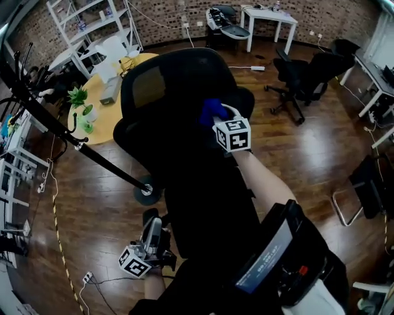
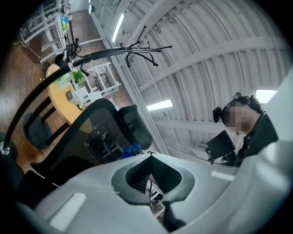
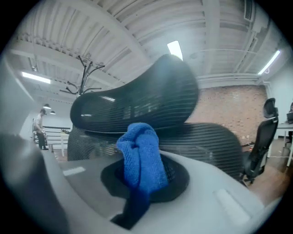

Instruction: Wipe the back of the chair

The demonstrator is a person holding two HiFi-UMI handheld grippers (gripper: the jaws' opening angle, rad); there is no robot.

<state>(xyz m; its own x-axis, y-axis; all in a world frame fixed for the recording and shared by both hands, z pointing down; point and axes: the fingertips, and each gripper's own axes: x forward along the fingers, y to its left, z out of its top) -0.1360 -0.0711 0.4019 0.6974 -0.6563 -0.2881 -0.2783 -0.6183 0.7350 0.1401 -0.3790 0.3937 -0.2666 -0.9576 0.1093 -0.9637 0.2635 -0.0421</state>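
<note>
In the head view, a black mesh office chair (image 1: 169, 92) stands right in front of me, its back (image 1: 184, 160) toward me. My right gripper (image 1: 218, 117) is up at the top of the back, below the headrest, shut on a bunched blue cloth (image 1: 210, 111). The right gripper view has that blue cloth (image 3: 141, 162) pinched in the right gripper (image 3: 144, 183), close to the curved headrest (image 3: 137, 100) and the mesh back (image 3: 206, 141). My left gripper (image 1: 151, 224) hangs low at the chair's left, away from it. In its own view the left gripper (image 2: 153, 183) is shut and holds nothing.
A round yellow table (image 1: 104, 120) with a small plant (image 1: 80, 98) stands left of the chair. A black coat-rack pole (image 1: 80, 147) slants across between them. Another black chair (image 1: 308, 77) and a white desk (image 1: 271, 18) stand at the back right. Cables (image 1: 58, 240) lie on the wooden floor.
</note>
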